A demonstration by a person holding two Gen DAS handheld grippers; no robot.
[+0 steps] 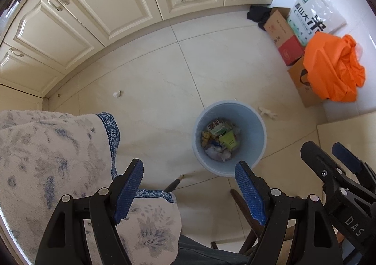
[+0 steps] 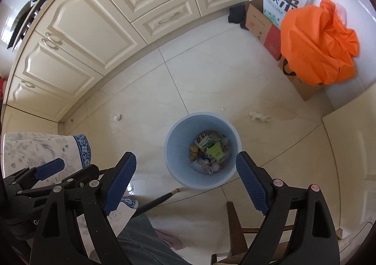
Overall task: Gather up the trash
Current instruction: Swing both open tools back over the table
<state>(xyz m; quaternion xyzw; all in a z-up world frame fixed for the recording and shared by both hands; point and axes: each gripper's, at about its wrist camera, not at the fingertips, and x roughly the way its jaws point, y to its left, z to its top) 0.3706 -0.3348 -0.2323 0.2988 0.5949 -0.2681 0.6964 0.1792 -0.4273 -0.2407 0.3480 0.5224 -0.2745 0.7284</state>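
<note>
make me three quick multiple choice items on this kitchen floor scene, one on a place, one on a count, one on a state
1. Where does the round light-blue plastic bin stand?
A. on the cream tiled floor
B. on a chair
C. inside a cabinet

2. How many crumpled white paper scraps lie on the floor outside the bin?
A. none
B. two
C. five

3. What state is the right gripper in?
A. shut on a wrapper
B. shut on nothing
C. open

Answers:
1. A, the bin sits on bare tiles.
2. B, one scrap lies near the cabinets, another right of the bin.
3. C, its blue pads are spread apart, holding nothing.
</note>
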